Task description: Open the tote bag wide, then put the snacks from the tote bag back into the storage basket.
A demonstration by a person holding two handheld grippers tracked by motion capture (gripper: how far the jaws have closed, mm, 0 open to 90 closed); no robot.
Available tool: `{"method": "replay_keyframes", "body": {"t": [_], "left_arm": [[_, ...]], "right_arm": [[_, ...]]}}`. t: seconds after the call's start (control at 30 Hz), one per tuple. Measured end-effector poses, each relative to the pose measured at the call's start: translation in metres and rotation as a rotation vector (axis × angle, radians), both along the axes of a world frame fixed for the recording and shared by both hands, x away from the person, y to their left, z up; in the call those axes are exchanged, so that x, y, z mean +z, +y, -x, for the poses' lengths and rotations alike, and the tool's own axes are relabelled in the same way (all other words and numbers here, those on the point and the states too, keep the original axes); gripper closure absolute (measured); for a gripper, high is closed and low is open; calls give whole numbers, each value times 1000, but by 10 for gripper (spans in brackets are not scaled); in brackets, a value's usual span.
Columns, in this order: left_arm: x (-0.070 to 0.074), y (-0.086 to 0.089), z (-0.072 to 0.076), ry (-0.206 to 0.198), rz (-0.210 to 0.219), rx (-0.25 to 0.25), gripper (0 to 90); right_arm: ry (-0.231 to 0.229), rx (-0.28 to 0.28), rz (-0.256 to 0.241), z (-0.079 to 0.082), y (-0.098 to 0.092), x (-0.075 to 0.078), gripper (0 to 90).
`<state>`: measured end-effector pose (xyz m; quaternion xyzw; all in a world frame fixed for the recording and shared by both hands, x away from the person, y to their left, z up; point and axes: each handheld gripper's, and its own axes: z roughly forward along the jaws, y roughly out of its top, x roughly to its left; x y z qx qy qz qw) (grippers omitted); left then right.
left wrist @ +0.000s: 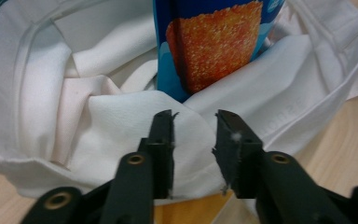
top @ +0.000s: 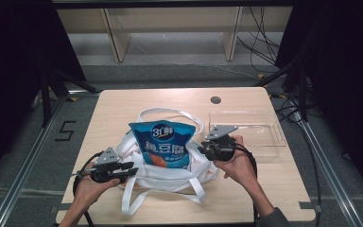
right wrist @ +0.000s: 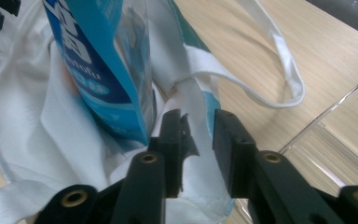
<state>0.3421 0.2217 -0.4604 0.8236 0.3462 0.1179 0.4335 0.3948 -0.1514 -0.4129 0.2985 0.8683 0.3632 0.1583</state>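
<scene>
High view: blue snack bag (top: 166,145) stands upright in white tote bag (top: 168,172) at mid worktop (top: 246,189), clear tray (top: 246,127) just to its right. Left tool (top: 131,170) at tote's left edge, jaws part-open w/ cloth between, not clamped. Right tool (top: 200,150) at right edge, jaws likewise apart around the tote's rim.

Both forearms reach in from below. The left hand-held gripper (top: 131,171) points right, the right hand-held gripper (top: 200,149) points left, each with its jaws parted a little.
</scene>
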Motion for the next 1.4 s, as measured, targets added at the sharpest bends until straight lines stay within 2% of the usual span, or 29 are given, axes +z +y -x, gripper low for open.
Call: {"method": "replay_keyframes", "body": {"t": [0.07, 0.1, 0.13, 0.2, 0.23, 0.3, 0.33, 0.37, 0.4, 0.43, 0.5, 0.53, 0.57, 0.6, 0.63, 0.67, 0.73, 0.77, 0.87, 0.93, 0.97, 1.03, 1.1, 1.17, 1.2, 1.3, 1.33, 1.37, 1.4], "left_arm": [[2, 2, 5, -17, 2, 6, 597], [4, 6, 9, -19, -8, 20, 523], [5, 9, 11, -26, -15, 12, 503], [5, 11, 16, -30, 2, 28, 469], [5, 12, 18, -24, 20, 54, 449], [5, 14, 21, -22, 17, 66, 418], [5, 20, 24, -31, 5, 65, 405], [5, 21, 27, -33, 10, 79, 395], [6, 24, 29, -34, 1, 84, 386], [6, 25, 32, -23, 9, 101, 377], [5, 26, 35, -29, 14, 112, 369], [6, 30, 37, -26, -14, 102, 369], [6, 30, 39, -19, -8, 119, 360], [6, 31, 41, -16, -23, 125, 357], [5, 33, 43, -27, -42, 125, 357], [4, 35, 45, -27, -54, 109, 354], [2, 34, 47, -14, -52, 115, 353], [1, 34, 49, -16, -62, 119, 350], [-2, 34, 52, -27, -109, 101, 337], [-6, 33, 54, -21, -101, 115, 330], [-7, 35, 56, -12, -131, 104, 328], [-9, 35, 58, -18, -127, 104, 327], [-10, 36, 58, -25, -139, 93, 323], [-16, 34, 59, -12, -120, 122, 316], [-16, 36, 60, -10, -143, 99, 315], [-20, 34, 61, -5, -122, 126, 311], [-21, 36, 60, -14, -144, 102, 311], [-23, 34, 61, 5, -140, 134, 290], [-25, 34, 61, 9, -142, 139, 289]], "right_arm": [[-16, 22, -5, -1, -3, 5, 663], [-24, 4, -24, 0, -5, 8, 628], [-20, 22, -16, -1, -6, 10, 612], [-8, 10, -31, 1, -9, 14, 571], [-15, 12, -45, 0, -9, 14, 542], [4, -5, -30, 1, -11, 16, 514], [-13, -6, -32, 1, -11, 16, 507], [4, -6, -39, 2, -10, 16, 503], [-5, 11, -34, 1, -10, 16, 497], [-13, 4, -30, 2, -10, 17, 489], [-18, -1, -45, 2, -9, 16, 483], [-5, 2, -44, 3, -9, 17, 475], [0, -5, -36, 4, -8, 18, 468], [5, 19, -28, 4, -9, 19, 462], [17, 7, -26, 6, -8, 20, 457], [9, 32, -20, 7, -8, 22, 445], [6, 33, -22, 8, -8, 24, 442], [-11, 24, -36, 8, -6, 24, 435], [1, 45, -28, 11, -7, 29, 420], [-14, 64, -28, 11, -6, 30, 410], [-7, 48, -23, 13, -7, 32, 404], [-27, 41, -38, 14, -5, 32, 397], [-17, 45, -44, 15, -5, 34, 391], [-11, 60, -33, 16, -5, 37, 386], [-19, 51, -26, 18, -5, 38, 383], [-24, 70, -27, 18, -5, 40, 380], [-23, 69, -32, 19, -5, 41, 379], [-15, 63, -44, 21, -4, 42, 382], [-8, 64, -41, 21, -4, 42, 383]]}}
